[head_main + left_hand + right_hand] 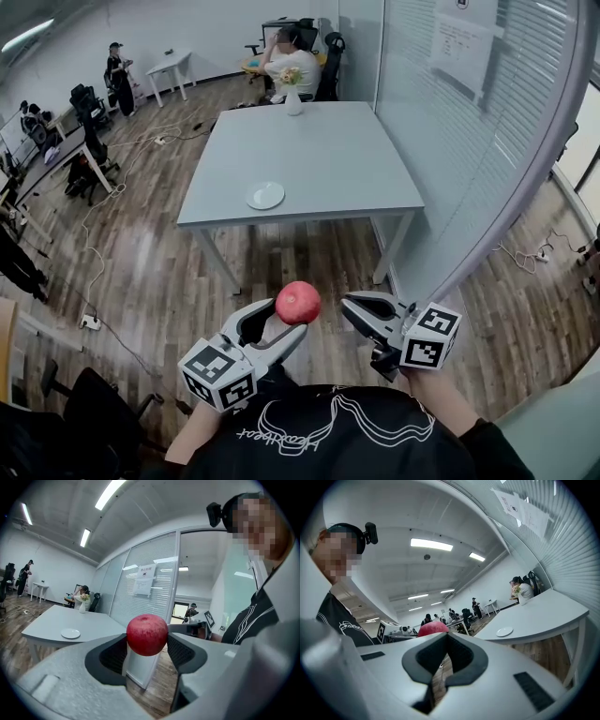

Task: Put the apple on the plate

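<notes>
The apple [298,302] is red and clamped in my left claw [287,322]. One dark pad [115,654] presses each side of it, so the jaws stand fairly wide around it. In the left gripper view it fills the gap between the pads, and its top half rises above them. I hold it up in the air in front of my chest, over the wooden floor [169,281], well apart from the tabletop [319,159].

My right claw [348,309] is closed on nothing. In the right gripper view its jaw tips meet and only floor shows through the gap behind them. It hangs just to the right of the apple, its tips turned toward the fruit but not touching it. From that view, the apple's red top peeks over the left jaw.

The plate [265,195] is small, white and round. It lies on the grey tabletop close to the near edge, left of the middle. At the far edge stands a white vase [292,97] of flowers, and a person [292,61] sits just beyond it. A glass wall [450,141] with blinds runs along the tabletop's right side.
</notes>
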The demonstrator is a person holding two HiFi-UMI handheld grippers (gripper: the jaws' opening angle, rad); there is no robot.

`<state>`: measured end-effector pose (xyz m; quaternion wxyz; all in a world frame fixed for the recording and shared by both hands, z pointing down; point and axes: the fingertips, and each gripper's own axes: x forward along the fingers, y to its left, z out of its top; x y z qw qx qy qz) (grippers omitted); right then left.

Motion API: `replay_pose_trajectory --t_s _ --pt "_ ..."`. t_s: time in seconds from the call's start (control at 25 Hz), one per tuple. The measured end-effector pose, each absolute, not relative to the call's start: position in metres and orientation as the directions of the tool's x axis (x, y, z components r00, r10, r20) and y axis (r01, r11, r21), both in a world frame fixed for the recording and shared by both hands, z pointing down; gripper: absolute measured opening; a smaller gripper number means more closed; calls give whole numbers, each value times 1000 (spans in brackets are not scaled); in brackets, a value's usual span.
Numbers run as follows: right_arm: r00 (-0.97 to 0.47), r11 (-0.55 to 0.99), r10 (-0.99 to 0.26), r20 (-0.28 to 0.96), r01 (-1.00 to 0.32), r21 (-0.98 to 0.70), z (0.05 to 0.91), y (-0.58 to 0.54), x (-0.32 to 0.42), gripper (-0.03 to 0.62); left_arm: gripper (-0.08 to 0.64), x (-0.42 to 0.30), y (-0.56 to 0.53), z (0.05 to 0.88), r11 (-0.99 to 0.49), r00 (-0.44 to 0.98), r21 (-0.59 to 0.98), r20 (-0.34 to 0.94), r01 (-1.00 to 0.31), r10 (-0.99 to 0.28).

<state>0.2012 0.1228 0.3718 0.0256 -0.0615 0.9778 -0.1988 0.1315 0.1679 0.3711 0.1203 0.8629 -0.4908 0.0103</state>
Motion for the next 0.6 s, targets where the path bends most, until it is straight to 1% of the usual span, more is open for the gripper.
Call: replay_pose_trajectory --t_s 0.32,0.6 --pt "-982 904 -190 0 -175 -390 384 79 190 9 276 111 123 380 -524 552 196 135 -829 -823" --pt "-977 889 -209 43 -208 -408 391 30 146 9 275 71 68 385 -544 581 231 138 -806 -802"
